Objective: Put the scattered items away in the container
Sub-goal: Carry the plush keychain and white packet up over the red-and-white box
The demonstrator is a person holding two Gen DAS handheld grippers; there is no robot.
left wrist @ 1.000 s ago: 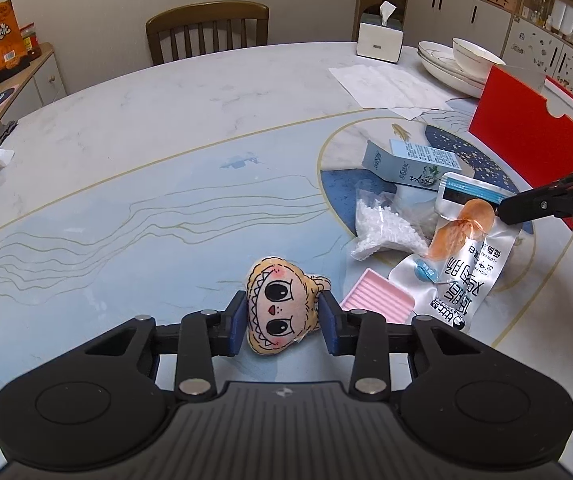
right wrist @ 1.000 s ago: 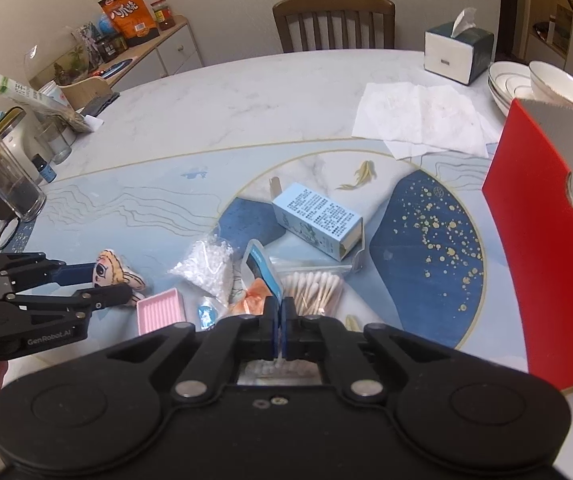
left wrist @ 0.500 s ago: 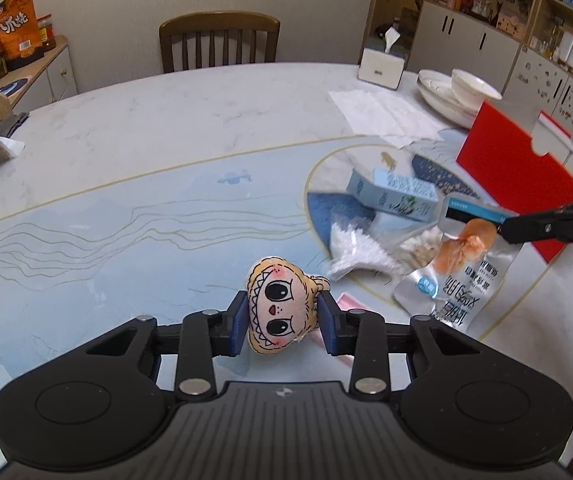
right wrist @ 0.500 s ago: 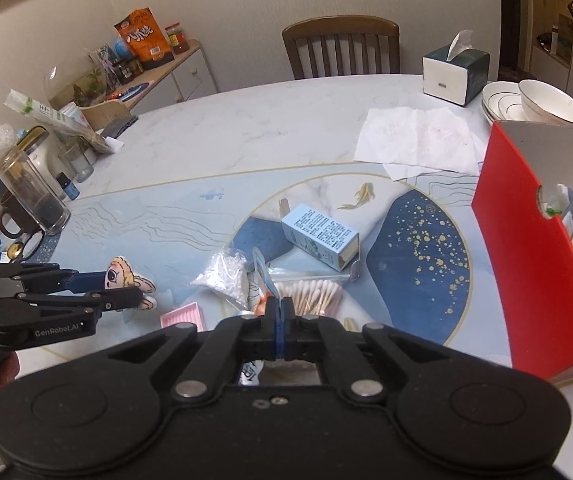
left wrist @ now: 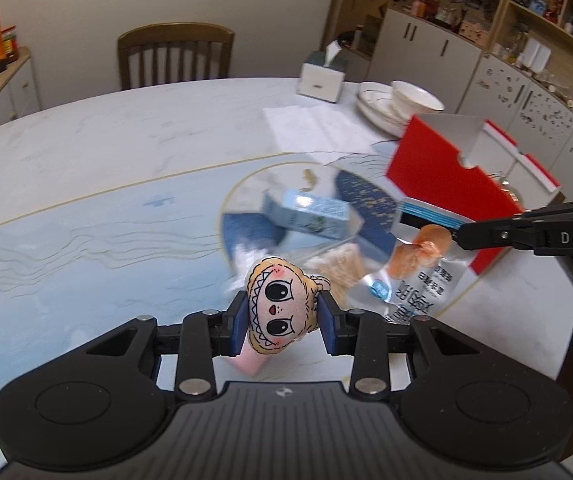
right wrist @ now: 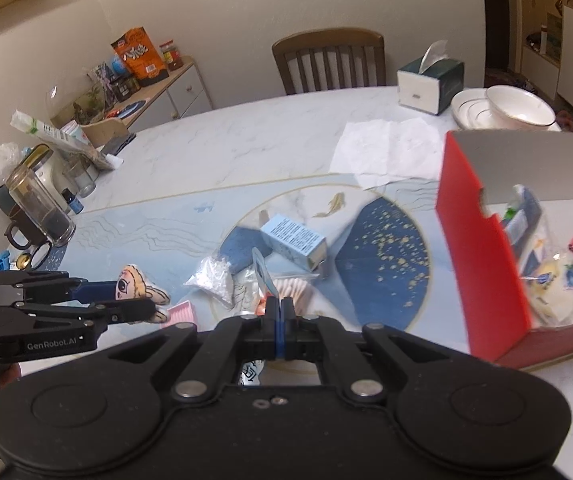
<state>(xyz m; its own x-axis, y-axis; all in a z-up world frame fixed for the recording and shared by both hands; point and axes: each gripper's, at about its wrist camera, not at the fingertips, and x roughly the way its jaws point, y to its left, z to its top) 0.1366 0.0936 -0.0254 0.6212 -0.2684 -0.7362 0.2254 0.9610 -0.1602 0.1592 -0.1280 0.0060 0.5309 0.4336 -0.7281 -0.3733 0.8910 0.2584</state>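
Observation:
My left gripper (left wrist: 279, 316) is shut on a small plush doll head (left wrist: 276, 310) with yellow hair and holds it above the table; it also shows in the right wrist view (right wrist: 136, 286). My right gripper (right wrist: 277, 312) is shut on a silver snack packet (left wrist: 414, 268) that hangs in the air; in the right wrist view only its top edge (right wrist: 264, 274) shows. The red box (right wrist: 482, 264) stands open at the right with several items inside. On the table lie a light blue carton (right wrist: 294, 242), a bag of cotton swabs (right wrist: 292, 290), a clear bag of white bits (right wrist: 212, 280) and a pink ridged pad (right wrist: 180, 314).
White paper sheets (right wrist: 386, 148), a tissue box (right wrist: 430, 84) and stacked bowls and plates (right wrist: 506, 110) sit at the back right. A glass jar (right wrist: 40, 208), mug and bottles stand at the table's left edge. A wooden chair (right wrist: 330, 60) is behind the table.
Both grippers have risen with their loads and shifted right toward the red box. The box's inside now shows in the right wrist view.

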